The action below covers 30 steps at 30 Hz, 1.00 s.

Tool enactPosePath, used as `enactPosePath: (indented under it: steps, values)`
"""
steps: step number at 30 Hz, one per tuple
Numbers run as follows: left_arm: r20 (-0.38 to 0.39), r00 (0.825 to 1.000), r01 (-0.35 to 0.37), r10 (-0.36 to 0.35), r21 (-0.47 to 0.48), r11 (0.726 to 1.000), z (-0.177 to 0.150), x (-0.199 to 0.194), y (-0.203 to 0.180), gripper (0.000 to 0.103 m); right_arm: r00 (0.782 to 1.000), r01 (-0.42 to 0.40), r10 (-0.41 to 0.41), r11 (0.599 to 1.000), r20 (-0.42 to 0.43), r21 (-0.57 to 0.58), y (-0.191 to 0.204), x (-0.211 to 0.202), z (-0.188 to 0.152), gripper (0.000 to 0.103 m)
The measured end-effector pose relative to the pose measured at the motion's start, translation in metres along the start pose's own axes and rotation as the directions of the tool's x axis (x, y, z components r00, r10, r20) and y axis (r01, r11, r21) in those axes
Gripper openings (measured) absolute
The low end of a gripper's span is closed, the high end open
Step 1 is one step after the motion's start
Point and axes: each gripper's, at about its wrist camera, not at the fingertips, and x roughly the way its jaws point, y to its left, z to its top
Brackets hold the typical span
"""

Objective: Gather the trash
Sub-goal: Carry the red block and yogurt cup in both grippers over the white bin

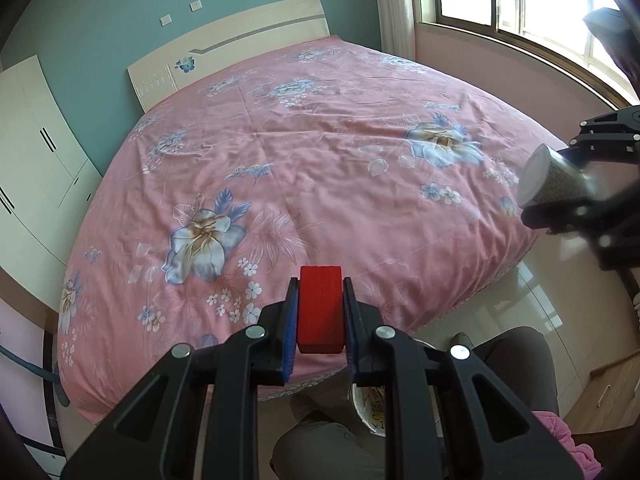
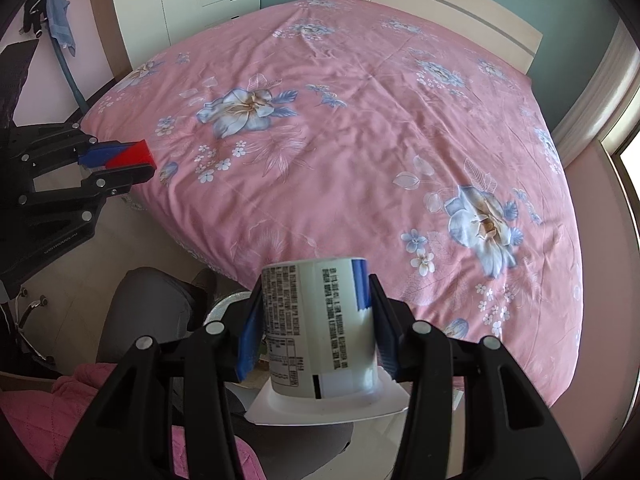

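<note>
The bed (image 1: 320, 152) fills most of the room ahead, its pink flowered cover spread flat and bare right up to the headboard (image 1: 224, 52). Its near edge curves round just in front of the person's knees (image 1: 320, 440), and both tools hang over that edge, past the mattress and above the pale floor (image 1: 560, 300). To the left of the bed a white wardrobe (image 1: 36, 132) stands close, leaving only a narrow strip; on the right, under the window (image 1: 520, 0), the floor is wider and open.

The left tool (image 1: 320, 312) is clamped on a red block (image 1: 320, 308), its blue pads pressed against the two long sides. The block's long axis runs straight out along the fingers, towards the bed and tilted downward.

The right tool (image 2: 316, 328) is clamped on a white printed cup (image 2: 320, 328), pads against opposite sides of the wall. The cup lies along the fingers too: its flanged rim (image 2: 324, 408) faces back towards the camera and its closed bottom points out over the bed. Seen from the left wrist, the cup (image 1: 552, 180) is well off to the right of the block, at the bed's right edge.

Between the knees, low down, a round container (image 1: 372, 412) with something printed inside shows partly behind the tools.
</note>
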Motion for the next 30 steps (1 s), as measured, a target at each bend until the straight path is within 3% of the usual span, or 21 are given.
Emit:
enactPosePath:
  steps: [7,14,30]
  values:
    - [-0.089,0.995,0.037,-0.039,-0.025,0.999,-0.031,0.045,-0.008,0.022,0.996,-0.053,0.053,0.999,-0.076,0.001,0.007,0.051,-0.026,0.049]
    - [-0.189,0.978,0.078,-0.088,-0.057,0.995,-0.063,0.095,-0.02,0.022,0.984,-0.1,0.1,0.995,-0.149,0.003,0.02,0.103,-0.053,0.049]
    - [-0.37,0.91,0.143,-0.187,-0.143,0.979,-0.133,0.186,-0.045,0.022,0.93,-0.213,0.221,0.975,-0.293,0.059,0.043,0.213,-0.11,0.049]
